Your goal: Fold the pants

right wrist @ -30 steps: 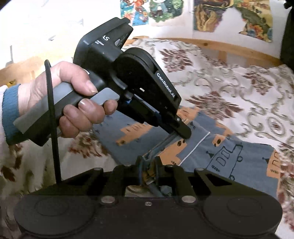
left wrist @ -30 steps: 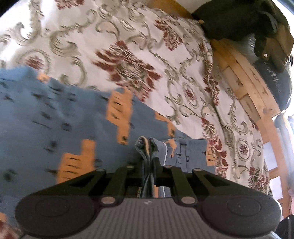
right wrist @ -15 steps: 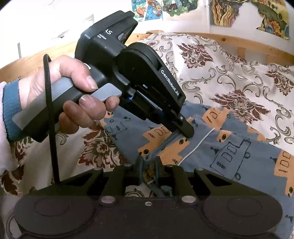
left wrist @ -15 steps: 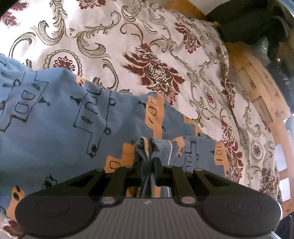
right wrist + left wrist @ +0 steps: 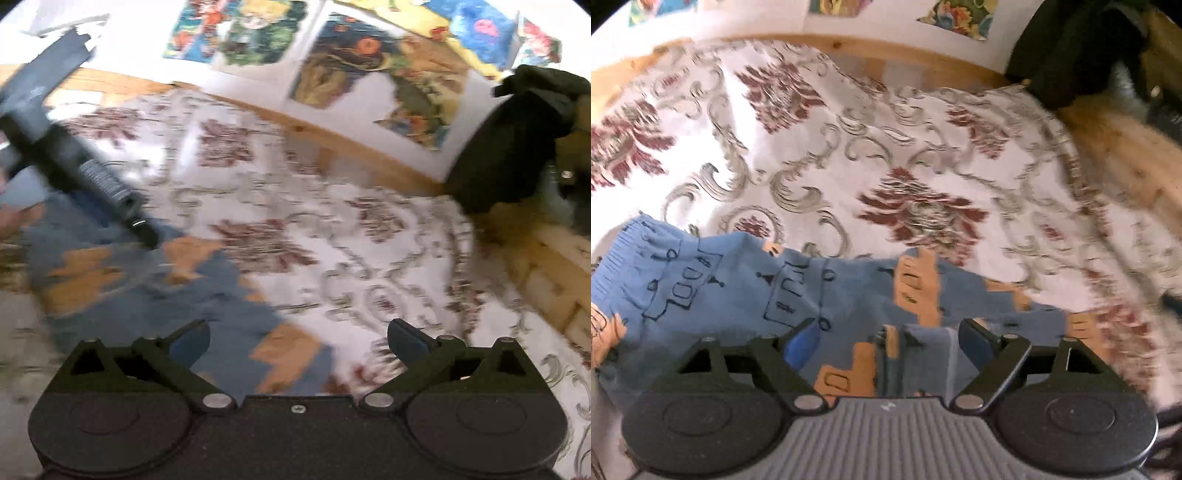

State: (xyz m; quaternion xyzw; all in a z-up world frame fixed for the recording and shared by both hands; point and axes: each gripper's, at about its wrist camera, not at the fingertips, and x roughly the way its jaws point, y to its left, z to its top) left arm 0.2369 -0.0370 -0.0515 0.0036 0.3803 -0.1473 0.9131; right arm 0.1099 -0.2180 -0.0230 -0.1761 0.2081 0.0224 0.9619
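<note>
Blue pants (image 5: pixel 746 295) with orange and black truck prints lie on the patterned bedspread (image 5: pixel 849 155), ribbed waistband at the far left. My left gripper (image 5: pixel 886 332) is open right above them, a folded fabric edge (image 5: pixel 888 354) lying loose between its spread fingers. In the right wrist view the pants (image 5: pixel 147 295) fill the lower left, blurred. My right gripper (image 5: pixel 297 332) stands open over their right edge, holding nothing. The other gripper's body (image 5: pixel 74 155) crosses the upper left of that view.
A wooden bed frame (image 5: pixel 1126 155) runs along the back and right side. Dark clothing (image 5: pixel 517 140) hangs at the right corner. Colourful pictures (image 5: pixel 369 66) cover the wall behind. The bedspread beyond the pants is bare.
Both grippers, shut on the pants' edge before, have opened and let the fabric go. Both views have tilted up towards the wall; the right view is blurred by motion.
</note>
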